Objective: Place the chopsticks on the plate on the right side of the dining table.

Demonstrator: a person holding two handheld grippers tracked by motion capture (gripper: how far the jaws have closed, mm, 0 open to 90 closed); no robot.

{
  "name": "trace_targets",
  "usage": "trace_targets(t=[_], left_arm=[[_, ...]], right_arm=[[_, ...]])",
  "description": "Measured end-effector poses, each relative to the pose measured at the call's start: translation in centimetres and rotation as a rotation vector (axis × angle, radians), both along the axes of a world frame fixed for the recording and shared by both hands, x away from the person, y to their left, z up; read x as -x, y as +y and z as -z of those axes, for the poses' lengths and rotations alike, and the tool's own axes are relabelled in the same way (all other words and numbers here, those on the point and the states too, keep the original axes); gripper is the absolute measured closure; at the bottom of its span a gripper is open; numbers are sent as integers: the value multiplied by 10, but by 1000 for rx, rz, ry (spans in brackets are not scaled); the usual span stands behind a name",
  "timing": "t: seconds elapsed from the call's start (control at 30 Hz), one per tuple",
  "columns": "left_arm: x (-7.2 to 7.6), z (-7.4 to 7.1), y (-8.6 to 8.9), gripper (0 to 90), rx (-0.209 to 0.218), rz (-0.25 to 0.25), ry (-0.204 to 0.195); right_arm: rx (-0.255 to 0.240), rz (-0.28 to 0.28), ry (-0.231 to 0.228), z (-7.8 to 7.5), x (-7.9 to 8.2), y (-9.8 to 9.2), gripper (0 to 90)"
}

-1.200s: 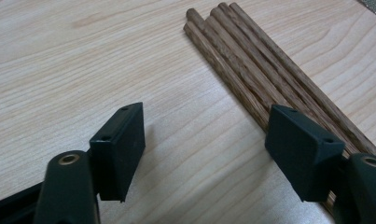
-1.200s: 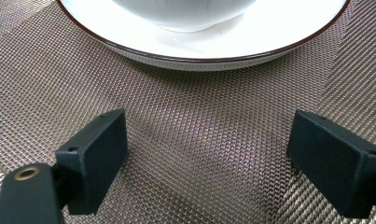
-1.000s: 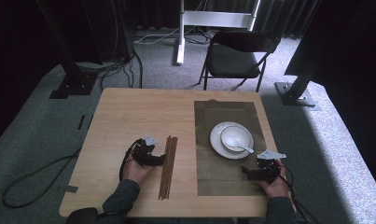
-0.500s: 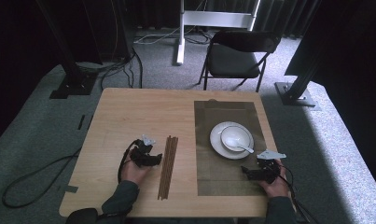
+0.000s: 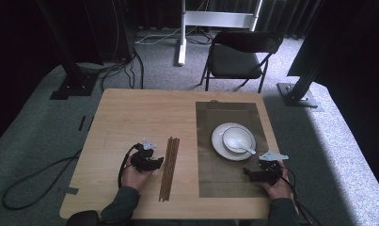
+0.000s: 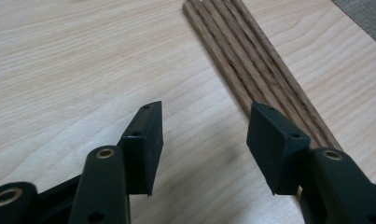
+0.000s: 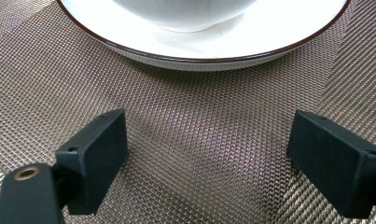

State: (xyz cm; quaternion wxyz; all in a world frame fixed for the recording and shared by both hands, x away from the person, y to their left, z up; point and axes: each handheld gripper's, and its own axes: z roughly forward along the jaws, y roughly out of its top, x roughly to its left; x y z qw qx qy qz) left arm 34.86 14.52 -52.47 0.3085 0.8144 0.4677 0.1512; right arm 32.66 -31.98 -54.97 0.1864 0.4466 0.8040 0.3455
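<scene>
Several brown wooden chopsticks [image 5: 169, 167] lie side by side on the table, left of a woven placemat [image 5: 225, 179]. My left gripper [image 5: 159, 163] rests just left of them, pointing at them. In the left gripper view it [image 6: 204, 126] is open and its jaws have just been closing a little; bare wood lies between them, and the chopsticks [image 6: 251, 60] run under the right-hand jaw. My right gripper [image 5: 247, 172] rests on the placemat, open [image 7: 206, 140], with only mat [image 7: 199, 116] between its jaws. Ahead of it stands a white plate [image 7: 269, 37] carrying a white bowl [image 7: 176, 11].
On the plate [image 5: 217, 143] the bowl [image 5: 238, 137] holds a white spoon [image 5: 247, 150]. The light wooden table [image 5: 130, 117] has bare surface at its far left. A black chair [image 5: 239, 56] stands beyond the far edge.
</scene>
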Motion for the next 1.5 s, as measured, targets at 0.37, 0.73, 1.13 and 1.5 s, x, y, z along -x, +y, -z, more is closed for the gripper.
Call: trace_targets(t=[0.37, 0.73, 1.13, 1.5], left_arm=[[12, 1, -10, 513, 9, 58, 19], [16, 3, -14, 569, 9, 87, 42], [16, 3, -16, 677, -14, 86, 40], [15, 3, -18, 763, -54, 43, 18]], right_arm=[[0, -1, 0, 0, 0, 0, 116], [0, -1, 0, 0, 0, 0, 116], [0, -1, 0, 0, 0, 0, 116], [1, -1, 0, 0, 0, 0, 116]])
